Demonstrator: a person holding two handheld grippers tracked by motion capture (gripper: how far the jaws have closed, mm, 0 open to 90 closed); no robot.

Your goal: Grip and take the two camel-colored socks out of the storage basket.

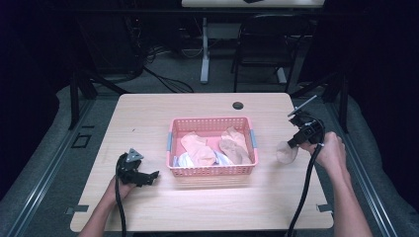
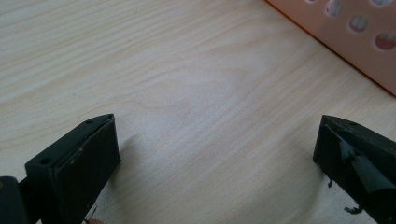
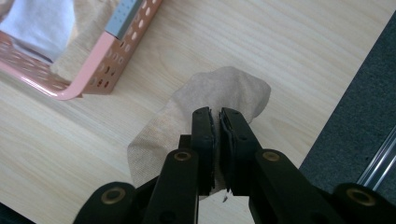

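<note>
Beige sock (image 3: pixel 205 109) hangs pinched in the right gripper (image 3: pixel 217 122), whose jaws stand almost together with the cloth squeezed between them. From the right gripper view the sock's long axis runs on a slant: one rounded end reaches up and away past the jaw tips, the other end trails down toward the gripper's body on the near side. In the high view the same sock (image 1: pixel 286 151) shows as a pale bundle just off the right end of the pink basket (image 1: pixel 212 171), over the bare wooden table (image 1: pixel 148 113), between the basket and the table's right edge. Whether its lower end touches the tabletop cannot be told.

Inside the basket lie more socks: two beige ones (image 1: pixel 236 145) side by side, with some white cloth (image 1: pixel 184 159) under them near the front wall. The basket's perforated side, with its grey handle (image 3: pixel 122 18), stands just beside the held sock and is the nearest thing to it.

Left gripper (image 1: pixel 134 170) rests low at the table's front left, well apart from the basket's left wall. Its jaws stand wide apart with only bare wood between them, gripping nothing. A round cable hole (image 1: pixel 238 105) sits at the table's far edge.
</note>
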